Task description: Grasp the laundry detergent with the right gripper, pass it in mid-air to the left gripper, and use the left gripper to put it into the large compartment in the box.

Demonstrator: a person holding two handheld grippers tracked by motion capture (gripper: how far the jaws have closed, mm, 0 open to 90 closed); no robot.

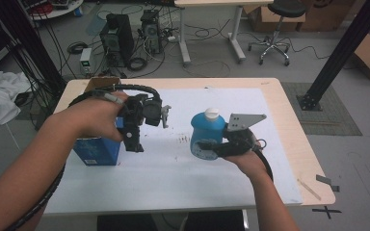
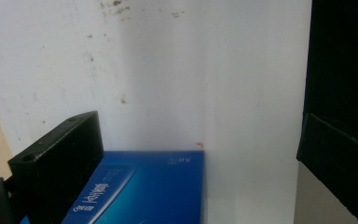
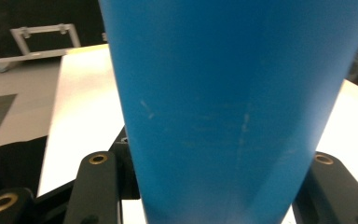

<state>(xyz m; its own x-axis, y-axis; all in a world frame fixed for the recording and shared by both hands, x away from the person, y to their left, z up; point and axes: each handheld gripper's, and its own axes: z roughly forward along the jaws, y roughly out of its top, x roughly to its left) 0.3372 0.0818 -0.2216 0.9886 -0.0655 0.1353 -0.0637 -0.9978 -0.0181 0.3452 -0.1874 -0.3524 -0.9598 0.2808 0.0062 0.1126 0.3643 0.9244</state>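
Held the blue bottle (image 1: 207, 134) right of centre in the high view, with the right gripper (image 1: 211, 147) clamped on its lower body and the jaws pressed tight on both flanks. Saw the same grip in the right gripper view, with blue plastic (image 3: 233, 93) squeezed between the two black jaws. Judged the bottle upright, white cap (image 1: 212, 113) on top, and seemingly clear of the white sheet (image 1: 173, 178) on the tabletop (image 1: 279, 120), though not surely.

Had the left gripper (image 1: 134, 139) poised at centre left over the blue box (image 1: 96, 151), jaws wide apart and pressing on nothing. Found the box (image 2: 158, 191) low in the left gripper view, close to one jaw and far from the other.

Risked a slip first: smooth round wall, low grip, weight and cap above the pads. Could have tipped the bottle forward or let it slide down through the jaws on any quick swing or jolt. Could have dented the soft wall under so hard a squeeze, or loosened the cap and spilled onto the sheet; could not tell how tight the cap sat.

Risked a knock second: two grippers near each other mid-frame. Could have struck the left gripper or the box on a careless sweep leftward, toppling the box or twisting the bottle out of the grip.
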